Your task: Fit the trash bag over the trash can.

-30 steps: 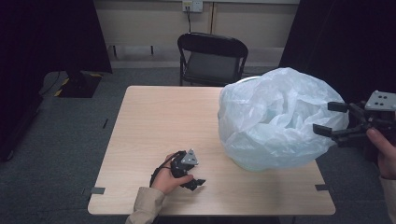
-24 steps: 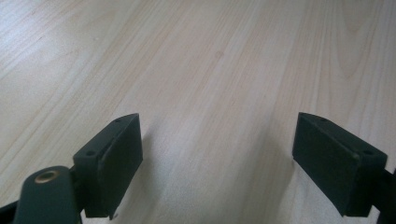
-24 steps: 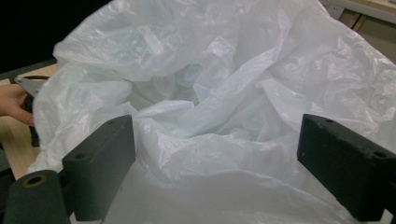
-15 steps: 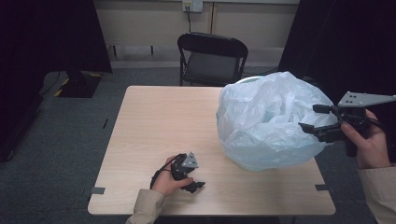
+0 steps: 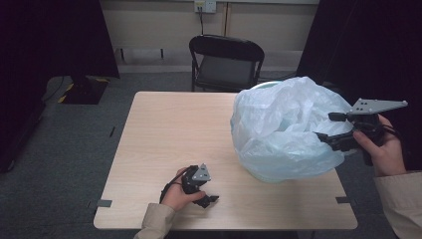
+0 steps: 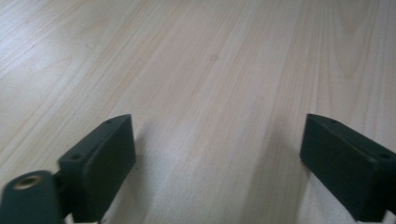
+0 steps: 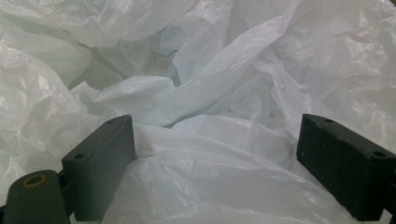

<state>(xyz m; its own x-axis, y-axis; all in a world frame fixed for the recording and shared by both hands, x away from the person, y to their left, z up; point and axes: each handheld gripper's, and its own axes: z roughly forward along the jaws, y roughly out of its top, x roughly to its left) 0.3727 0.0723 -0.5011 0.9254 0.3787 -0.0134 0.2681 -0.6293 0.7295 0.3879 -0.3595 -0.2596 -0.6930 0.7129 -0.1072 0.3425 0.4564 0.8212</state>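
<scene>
A big, puffed-up translucent white plastic bag [image 5: 283,134] stands on the right half of the wooden table [image 5: 169,129], draped over something pale whose rim peeks out at the back. My right gripper [image 5: 326,127] is open at the bag's right side, its jaws against the crumpled film. In the right gripper view the bag's folds [image 7: 201,93] lie between and beyond the wide-apart jaws. My left gripper [image 5: 201,191] rests low on the table near the front edge, open. The left gripper view has bare wood [image 6: 210,84] between the spread jaws.
A black folding chair [image 5: 226,62] stands behind the table's far edge. Dark curtains hang at both sides of the room. Grey carpet surrounds the table. The left half of the tabletop is bare wood.
My right gripper has moved left and in from beyond the table's right edge, reaching the bag's side. The bag has shifted slightly. The left gripper has stayed in place.
</scene>
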